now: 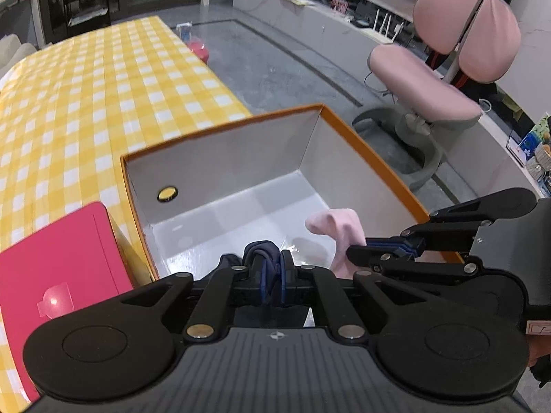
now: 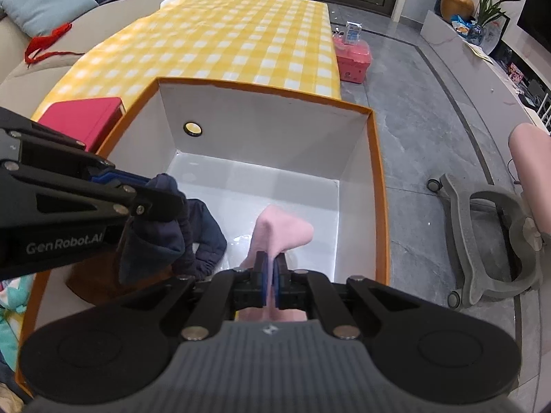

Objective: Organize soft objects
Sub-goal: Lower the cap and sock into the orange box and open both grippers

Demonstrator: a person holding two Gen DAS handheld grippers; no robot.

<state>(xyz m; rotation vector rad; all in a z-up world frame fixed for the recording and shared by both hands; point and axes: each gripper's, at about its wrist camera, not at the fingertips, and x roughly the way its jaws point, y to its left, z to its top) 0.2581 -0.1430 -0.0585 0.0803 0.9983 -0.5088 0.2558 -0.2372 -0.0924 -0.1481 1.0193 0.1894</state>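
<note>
An open white box with an orange rim [image 1: 220, 127] [image 2: 258, 127] stands at the edge of the yellow checked table. My left gripper [image 1: 272, 268] [image 2: 165, 199] is shut on a navy blue cloth [image 1: 256, 249] [image 2: 162, 237], which hangs down into the box's near left part. Beside it, my right gripper [image 2: 272, 268] [image 1: 358, 251] is shut on a pink sock [image 2: 279, 227] [image 1: 339, 227], whose free end lifts above the white box floor. Both grippers point down into the box, side by side.
A red flat case [image 1: 62, 251] [image 2: 82, 117] lies on the tablecloth [image 1: 86, 86] left of the box. Something brown [image 2: 93, 275] sits in the box's near left corner. A pink chair [image 1: 430, 75] and a pink bin [image 2: 353, 58] stand on the grey floor.
</note>
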